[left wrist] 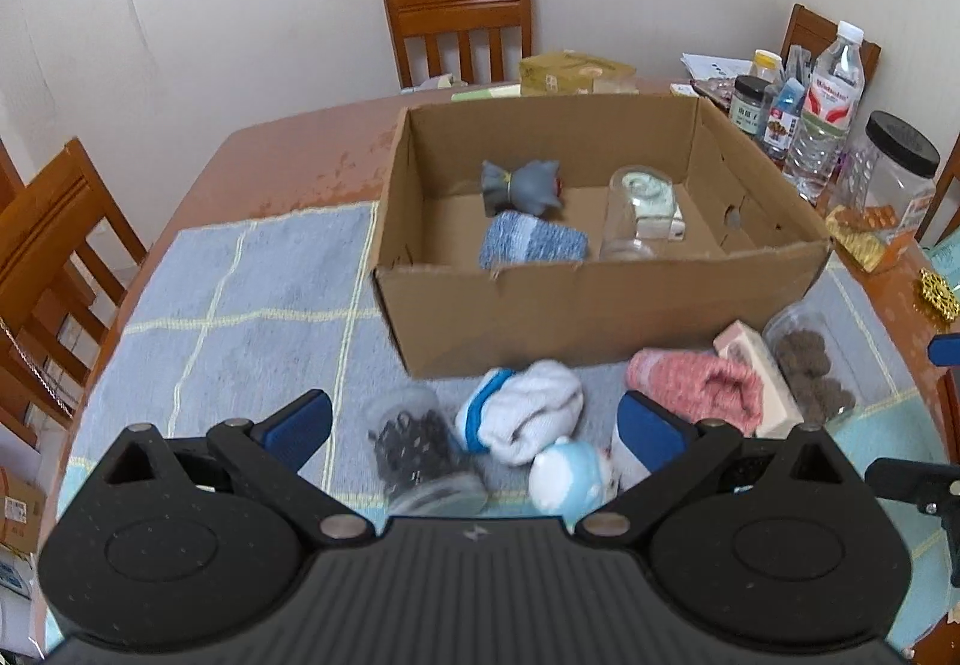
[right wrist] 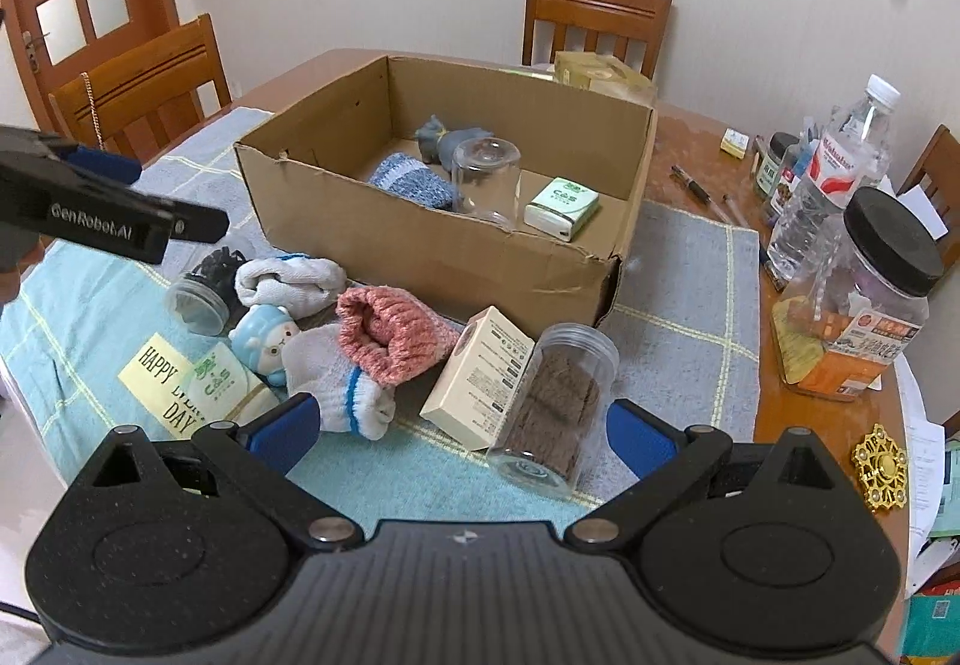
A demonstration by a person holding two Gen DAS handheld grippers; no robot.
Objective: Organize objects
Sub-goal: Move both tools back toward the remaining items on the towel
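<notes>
I see the open cardboard box [right wrist: 420, 245] on the checked blue cloth [right wrist: 684, 299], its corrugated walls creased and torn at the near rim. Inside lie a ribbed blue knit sock [right wrist: 414, 182], a grey soft toy [right wrist: 447, 137], an upturned clear glass [right wrist: 487, 179] and a green-and-white tissue pack [right wrist: 563, 206]. In front of the box lie a fuzzy pink sock [right wrist: 393, 335], white terry socks [right wrist: 288, 281], a glossy blue figurine [right wrist: 267, 338], a cream carton [right wrist: 480, 377] and a clear plastic jar [right wrist: 555, 407] of brown lumps on its side. My left gripper [left wrist: 474, 425] and right gripper [right wrist: 459, 428] both hover with jaws spread wide, holding nothing.
</notes>
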